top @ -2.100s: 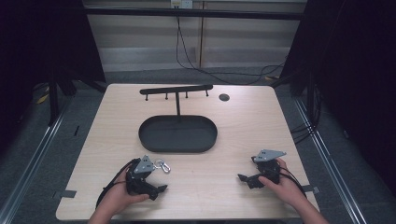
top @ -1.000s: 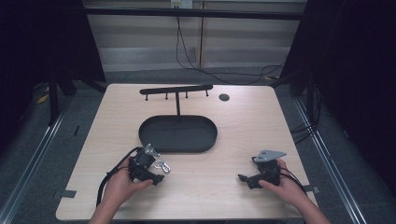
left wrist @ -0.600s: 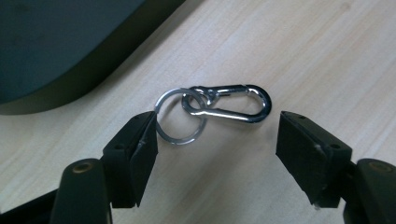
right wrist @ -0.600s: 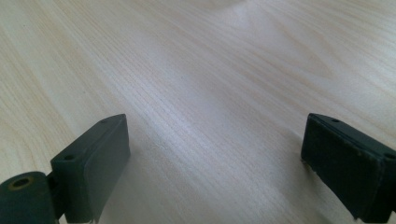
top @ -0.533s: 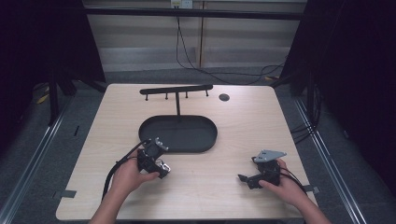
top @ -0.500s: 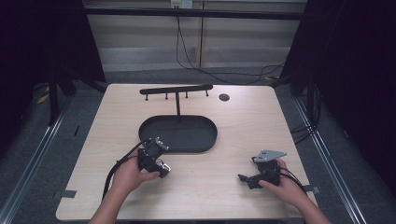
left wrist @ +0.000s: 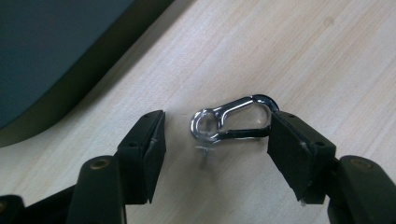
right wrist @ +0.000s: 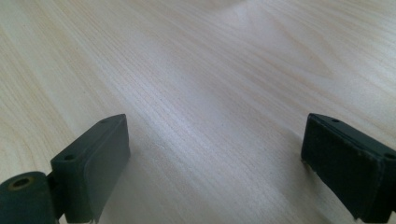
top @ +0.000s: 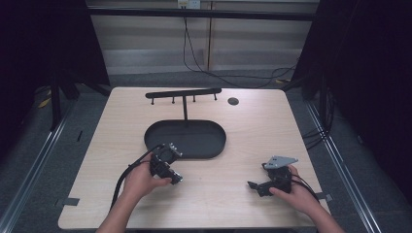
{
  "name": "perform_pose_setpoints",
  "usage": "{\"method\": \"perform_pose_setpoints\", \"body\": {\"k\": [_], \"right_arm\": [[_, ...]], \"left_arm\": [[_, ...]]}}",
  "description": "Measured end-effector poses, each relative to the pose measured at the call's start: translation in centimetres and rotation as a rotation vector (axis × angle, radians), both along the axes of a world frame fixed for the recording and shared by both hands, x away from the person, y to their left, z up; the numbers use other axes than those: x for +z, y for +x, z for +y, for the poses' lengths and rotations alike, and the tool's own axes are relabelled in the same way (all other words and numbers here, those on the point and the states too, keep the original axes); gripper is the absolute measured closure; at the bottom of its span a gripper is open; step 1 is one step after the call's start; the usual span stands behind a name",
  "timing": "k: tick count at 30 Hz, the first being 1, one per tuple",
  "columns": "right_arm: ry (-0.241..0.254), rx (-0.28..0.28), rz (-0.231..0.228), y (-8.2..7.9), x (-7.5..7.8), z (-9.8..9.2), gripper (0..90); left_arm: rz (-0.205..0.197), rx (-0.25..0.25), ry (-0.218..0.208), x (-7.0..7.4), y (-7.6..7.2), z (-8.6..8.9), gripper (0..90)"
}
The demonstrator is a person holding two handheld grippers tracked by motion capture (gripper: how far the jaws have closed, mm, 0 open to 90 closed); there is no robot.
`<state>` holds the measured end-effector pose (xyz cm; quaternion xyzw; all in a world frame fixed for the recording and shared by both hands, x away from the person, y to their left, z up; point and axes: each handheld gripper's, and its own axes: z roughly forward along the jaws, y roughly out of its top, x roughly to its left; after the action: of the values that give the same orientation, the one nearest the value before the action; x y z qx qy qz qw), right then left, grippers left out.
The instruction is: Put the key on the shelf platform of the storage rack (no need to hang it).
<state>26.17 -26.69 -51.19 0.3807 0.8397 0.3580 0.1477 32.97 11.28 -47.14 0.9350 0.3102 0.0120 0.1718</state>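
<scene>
A small silver snap hook (left wrist: 232,119) with a black edge lies flat on the wooden table (top: 233,145). My left gripper (left wrist: 217,151) points down over it, and the hook sits between the two pads. The jaws have just been closing; the right pad (left wrist: 294,154) is at the hook's rounded end and the left pad (left wrist: 152,149) stands apart from it. In the high view the left gripper (top: 174,176) sits just in front of the black oval tray (top: 151,137) and hides the hook. My right gripper (top: 254,186) rests open near the front right; between its pads (right wrist: 215,154) is bare wood.
A black rack with several short pegs (top: 183,93) stands on a post behind the tray. A small dark disc (top: 233,101) lies at the back right. The tray's rim (left wrist: 70,88) is close to the left gripper's jaws. Cables trail from both grippers toward the table's front edge.
My left gripper has moved right and toward the tray, coming over the snap hook that lay beside it, and its jaws have narrowed. The right gripper has stayed in place.
</scene>
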Motion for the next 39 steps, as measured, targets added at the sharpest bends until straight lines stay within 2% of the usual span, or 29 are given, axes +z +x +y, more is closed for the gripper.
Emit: {"method": "perform_pose_setpoints", "body": {"k": [2,8,13,18,19,22,24,29,39], "right_arm": [[0.000,0.000,0.000,0.0,0.0,0.0,7.3],[0.000,0.000,0.000,0.0,0.0,0.0,7.3],[0.000,0.000,0.000,0.0,0.0,0.0,7.3],[0.000,0.000,0.000,0.0,0.0,0.0,7.3],[0.000,0.000,0.000,0.0,0.0,0.0,7.3],[0.001,0.000,0.000,0.0,0.0,0.0,7.3],[0.001,0.000,0.000,0.0,0.0,0.0,7.3],[0.001,-0.001,0.000,0.0,0.0,0.0,7.3],[0.000,0.001,0.000,0.0,0.0,0.0,7.3]], "left_arm": [[0.006,0.000,-0.009,0.0,0.0,0.0,41.0],[0.014,0.008,0.019,0.2,0.1,0.1,55.5],[0.026,0.032,0.047,0.4,0.1,0.2,71.7],[0.036,0.041,0.060,0.6,0.3,0.2,73.2],[0.033,0.048,0.048,0.8,0.3,0.3,89.4],[0.057,0.053,0.025,1.0,0.4,0.5,88.6],[0.068,0.041,0.048,1.1,0.4,0.4,88.7],[0.090,0.045,0.052,1.6,0.4,0.4,88.9],[0.104,0.053,0.040,4.4,0.6,0.8,89.0]]}}
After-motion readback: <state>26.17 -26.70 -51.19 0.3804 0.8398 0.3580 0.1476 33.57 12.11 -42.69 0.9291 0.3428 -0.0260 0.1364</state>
